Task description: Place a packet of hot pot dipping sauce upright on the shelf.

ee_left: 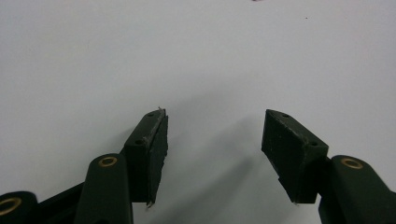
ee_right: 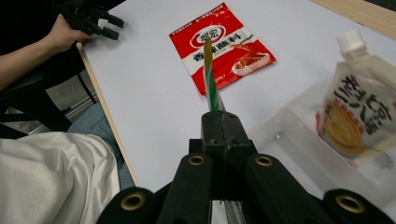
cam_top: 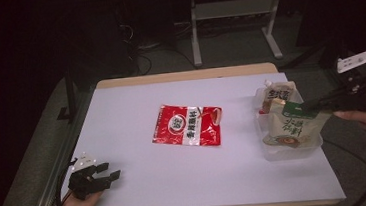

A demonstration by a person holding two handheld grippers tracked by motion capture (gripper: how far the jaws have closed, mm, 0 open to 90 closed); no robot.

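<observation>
A green and white spouted pouch (cam_top: 293,123) hangs upright over the clear plastic tray (cam_top: 291,152) at the table's right. My right gripper (cam_top: 316,104) is shut on its top edge. In the right gripper view the pouch (ee_right: 210,79) is edge-on, sticking out of the closed jaws of the right gripper (ee_right: 219,117). A second pouch (cam_top: 275,95), beige with a white cap, stands in the tray's far end. A red sachet (cam_top: 188,125) lies flat mid-table. My left gripper (cam_top: 108,173) rests at the front left, open with nothing between its jaws, as the left gripper view of the left gripper (ee_left: 215,135) confirms.
The white sheet (cam_top: 143,187) covers the wooden table top. The tray (ee_right: 280,135) sits close to the table's right edge. A person's sleeve and lap lie along the near edge in the right gripper view. Desk legs and cables stand on the floor behind the table.
</observation>
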